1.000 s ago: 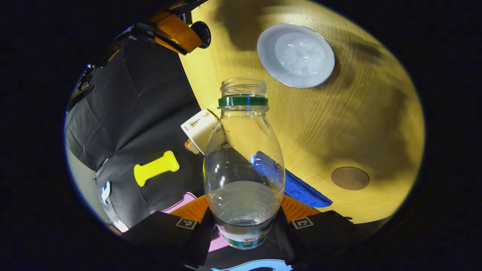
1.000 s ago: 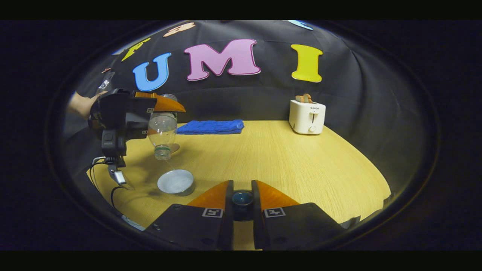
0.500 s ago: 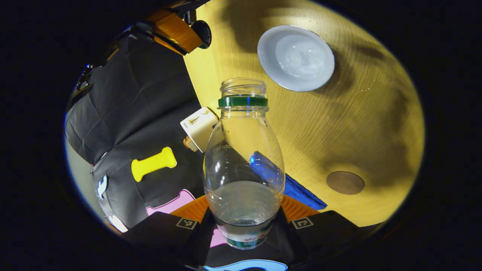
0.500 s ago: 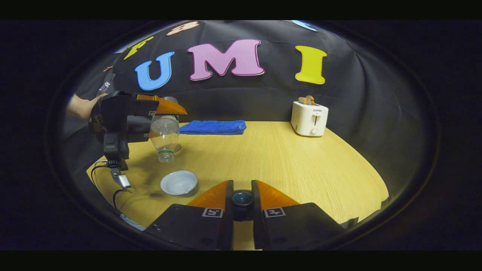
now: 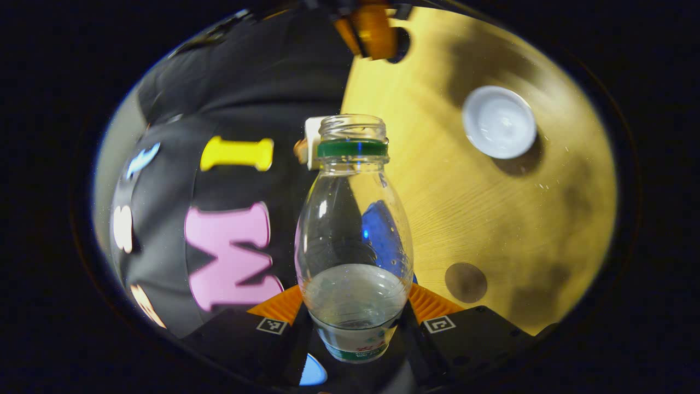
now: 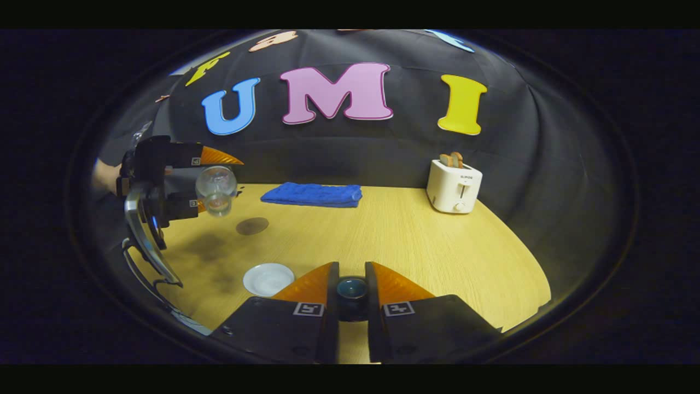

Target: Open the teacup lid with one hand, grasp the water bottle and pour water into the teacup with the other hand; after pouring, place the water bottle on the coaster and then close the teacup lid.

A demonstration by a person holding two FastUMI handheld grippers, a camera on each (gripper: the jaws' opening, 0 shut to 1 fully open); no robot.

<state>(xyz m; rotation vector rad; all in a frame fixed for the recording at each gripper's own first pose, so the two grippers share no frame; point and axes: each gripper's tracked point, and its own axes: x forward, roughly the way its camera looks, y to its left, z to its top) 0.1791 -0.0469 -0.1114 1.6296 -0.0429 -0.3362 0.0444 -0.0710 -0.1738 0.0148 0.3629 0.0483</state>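
My left gripper (image 5: 354, 302) is shut on the base of a clear water bottle (image 5: 354, 219). The bottle has a green neck ring, an uncapped mouth, and a little water near its base. In the right gripper view, the left gripper (image 6: 214, 180) holds the bottle (image 6: 216, 189) in the air at far left, mouth turned toward the camera. The white teacup (image 5: 499, 121) (image 6: 268, 278) stands uncovered on the table. A round brown coaster (image 5: 465, 282) (image 6: 252, 225) lies beyond it. My right gripper (image 6: 351, 273) (image 5: 373, 33) is shut on the dark knob of the teacup lid (image 6: 352, 288).
A folded blue towel (image 6: 312, 194) lies at the back of the wooden table (image 6: 415, 241). A white toaster (image 6: 454, 186) (image 5: 311, 143) with bread stands at the back right. A hand and cables show behind the left gripper, near the table's left edge.
The water stream has stopped. My left gripper has tipped the bottle back up and drawn it away from the teacup toward the coaster side. The right gripper still holds the lid.
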